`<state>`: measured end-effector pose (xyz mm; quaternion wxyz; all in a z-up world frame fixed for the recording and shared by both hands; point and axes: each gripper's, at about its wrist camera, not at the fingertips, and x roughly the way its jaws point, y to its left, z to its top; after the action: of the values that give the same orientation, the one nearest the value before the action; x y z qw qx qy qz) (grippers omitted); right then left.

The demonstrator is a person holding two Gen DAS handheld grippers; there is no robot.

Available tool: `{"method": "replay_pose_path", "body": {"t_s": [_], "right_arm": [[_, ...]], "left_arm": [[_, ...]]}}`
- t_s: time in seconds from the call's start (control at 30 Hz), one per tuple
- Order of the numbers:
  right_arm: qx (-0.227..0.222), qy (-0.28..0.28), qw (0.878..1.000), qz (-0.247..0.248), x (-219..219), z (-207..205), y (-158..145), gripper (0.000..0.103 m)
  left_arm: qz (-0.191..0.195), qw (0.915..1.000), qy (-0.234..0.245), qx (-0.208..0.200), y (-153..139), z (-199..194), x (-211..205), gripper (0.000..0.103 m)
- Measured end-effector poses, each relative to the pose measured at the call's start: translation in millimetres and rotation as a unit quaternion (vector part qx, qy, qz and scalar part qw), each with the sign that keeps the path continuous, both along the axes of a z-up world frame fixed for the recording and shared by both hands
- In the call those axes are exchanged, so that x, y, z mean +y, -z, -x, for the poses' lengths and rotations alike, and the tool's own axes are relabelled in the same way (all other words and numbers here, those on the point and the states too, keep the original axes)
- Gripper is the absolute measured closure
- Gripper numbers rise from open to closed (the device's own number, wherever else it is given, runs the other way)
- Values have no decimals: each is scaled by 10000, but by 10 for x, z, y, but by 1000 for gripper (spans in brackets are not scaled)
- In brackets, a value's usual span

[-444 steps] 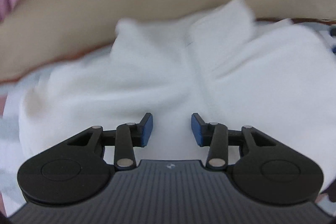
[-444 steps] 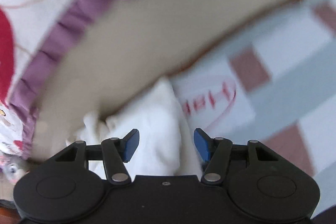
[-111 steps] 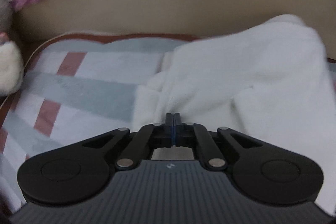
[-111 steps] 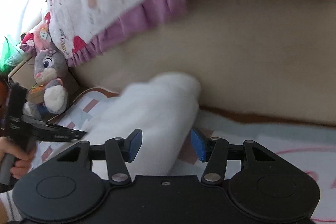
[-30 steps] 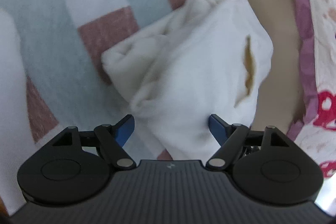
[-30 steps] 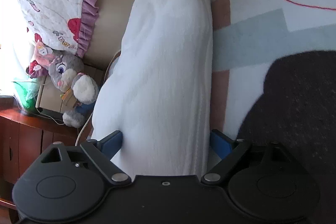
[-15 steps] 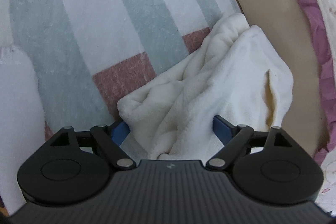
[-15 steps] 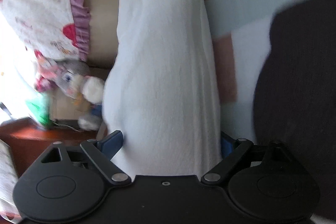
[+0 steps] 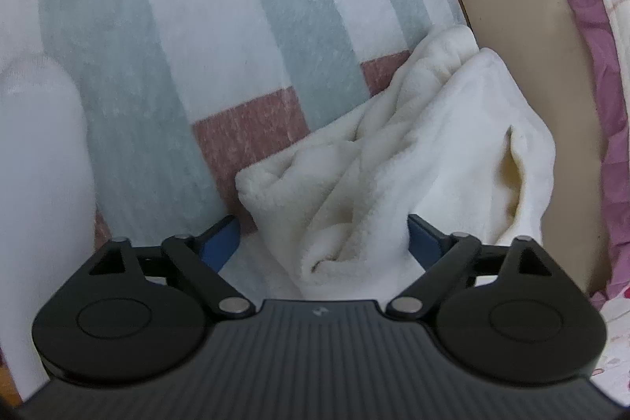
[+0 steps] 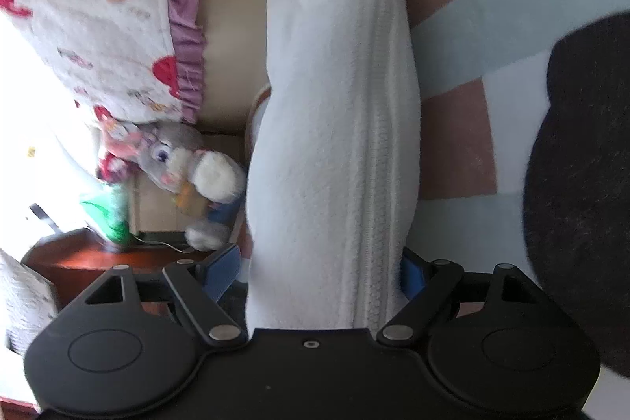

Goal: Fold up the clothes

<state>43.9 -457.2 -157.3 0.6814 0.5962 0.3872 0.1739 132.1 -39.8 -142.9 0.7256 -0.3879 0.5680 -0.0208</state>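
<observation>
Left wrist view: the left gripper has its blue fingers spread wide, one on each side of a bunched end of the white fleece garment. Neither finger presses the cloth; the garment lies loose between them on the striped bed cover, with its far side against the tan headboard. This end is crumpled, with several soft ridges and an open pocket-like fold on the right, so I judge it not yet squared.

In the right wrist view the right gripper also stands wide, its fingers flanking a long, smooth roll of the same white garment, which runs away from the camera toward the headboard. The right finger is mostly hidden behind the cloth, so whether it touches I cannot tell. A zipper line runs along the roll.

By my reading the garment has been brought into a narrow lengthwise fold, and what is left is to tidy the bunched end and fold it across into a compact stack.

Further out, a dark garment lies on the bed cover to the right, unfolded as far as can be seen. A plush rabbit sits beside the bed on the left, under a patterned pillow with a purple frill. No basket, box or drawer for the clothes shows in either view.
</observation>
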Motion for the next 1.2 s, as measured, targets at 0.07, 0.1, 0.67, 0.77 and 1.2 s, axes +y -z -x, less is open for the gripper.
{"method": "replay_pose_path", "body": {"t_s": [0.07,0.1,0.67,0.77,1.2], "right_arm": [[-35,101,9993,-364,-39,16,20,17],[-57,128,9986,-509,-59,30,34,17],[345,-363,9867,1550,-8,-21,-123,19],[285,-339,9804,1919,-1,-1,-132,18],[-702,189,9842,1613,-46,-109,172,11]], "left_arm": [[-175,9998,21,-97,-36,0,-16,6],[-318,9994,35,-151,-59,-9,-34,2],[-2334,9367,1769,-1920,-627,22,-701,68],[-2395,9325,1863,-1958,-634,30,-715,68],[-2755,9128,2211,-2052,-583,-11,-902,68]]}}
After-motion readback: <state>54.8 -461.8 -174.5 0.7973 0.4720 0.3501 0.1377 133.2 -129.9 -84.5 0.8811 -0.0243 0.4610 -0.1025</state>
